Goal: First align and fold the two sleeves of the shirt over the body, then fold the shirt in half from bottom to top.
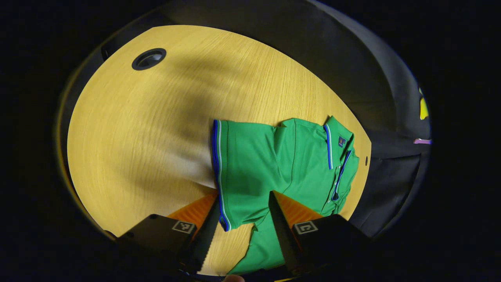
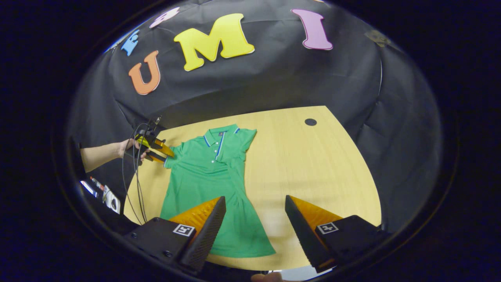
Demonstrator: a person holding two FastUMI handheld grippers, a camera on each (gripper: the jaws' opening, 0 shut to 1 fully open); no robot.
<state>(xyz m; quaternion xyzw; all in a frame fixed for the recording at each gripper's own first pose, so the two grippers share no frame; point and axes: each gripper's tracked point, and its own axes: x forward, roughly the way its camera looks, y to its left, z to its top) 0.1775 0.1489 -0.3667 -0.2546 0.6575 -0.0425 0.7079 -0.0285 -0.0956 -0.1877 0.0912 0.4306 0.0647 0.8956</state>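
A green polo shirt (image 2: 203, 176) with blue-and-white trim lies flat on the wooden table (image 2: 313, 164), collar (image 2: 219, 133) far and hem near. In the right gripper view my left gripper (image 2: 158, 150), held by a hand (image 2: 131, 147), sits at the shirt's left sleeve (image 2: 172, 156). The left gripper view shows that sleeve (image 1: 238, 164) lying between the spread fingers of my left gripper (image 1: 244, 197), its trimmed cuff (image 1: 217, 168) by one finger. My right gripper (image 2: 255, 199) stands open above the lower right part of the shirt, holding nothing. The other sleeve (image 2: 246, 139) lies spread out.
A round cable hole (image 2: 310, 122) is set in the table at the far right, also visible as the cable hole (image 1: 148, 58). Cables (image 2: 137, 180) hang off the table's left edge by some small objects (image 2: 103, 196). Bare wood (image 1: 137, 137) stretches beyond the sleeve.
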